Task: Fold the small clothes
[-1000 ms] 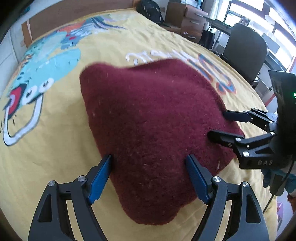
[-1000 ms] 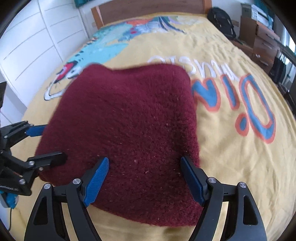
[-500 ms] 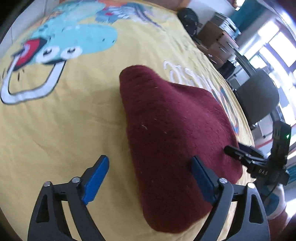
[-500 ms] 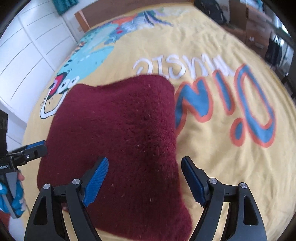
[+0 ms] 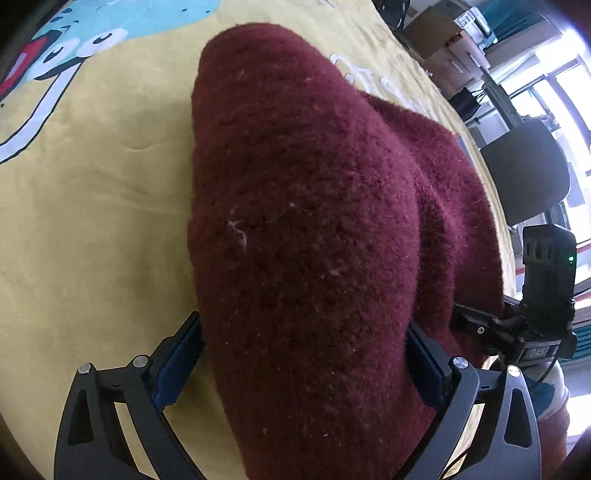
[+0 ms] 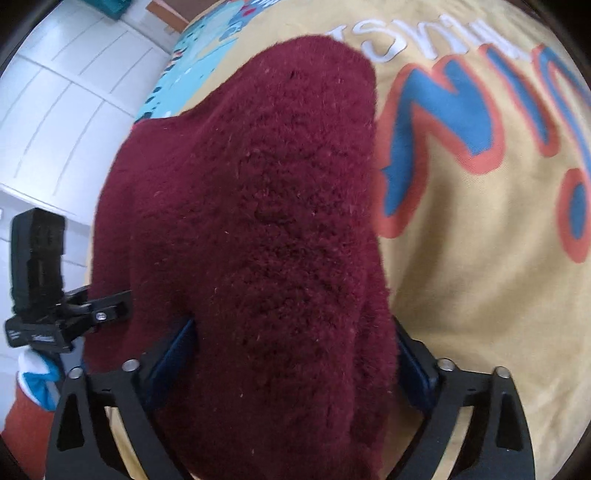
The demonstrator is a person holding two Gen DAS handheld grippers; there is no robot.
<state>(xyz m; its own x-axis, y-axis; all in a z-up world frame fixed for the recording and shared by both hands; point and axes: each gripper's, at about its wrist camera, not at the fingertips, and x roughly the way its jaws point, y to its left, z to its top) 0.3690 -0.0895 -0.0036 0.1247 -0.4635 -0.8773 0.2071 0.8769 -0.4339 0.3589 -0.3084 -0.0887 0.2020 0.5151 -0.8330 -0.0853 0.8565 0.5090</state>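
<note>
A dark red fleece garment (image 5: 295,166) lies heaped on the yellow printed bedspread (image 5: 92,203). My left gripper (image 5: 301,321) points steeply down at its near left edge. Its jaws are opening wide, and a thick bulge of fleece fills the gap and hides the blue pads' inner faces. My right gripper (image 6: 293,323) straddles the same garment (image 6: 266,184) at its right edge. Its jaws are also opening, with fleece between them. Each gripper shows in the other's view: the right gripper (image 5: 458,317) at the garment's right side, the left gripper (image 6: 122,299) at its left side.
The bedspread (image 6: 461,295) carries large blue and orange letters on the right and a cartoon figure (image 5: 74,40) at the far left. A grey office chair (image 5: 524,173) and drawers (image 5: 443,33) stand beyond the bed. White cupboard doors (image 6: 55,110) line the left. A gloved hand (image 6: 35,373) holds the left gripper.
Both grippers have come down and closer to the garment's near edge while rolling. Their jaws have widened. The fleece, which lay flat under them, now bulges up between the fingers.
</note>
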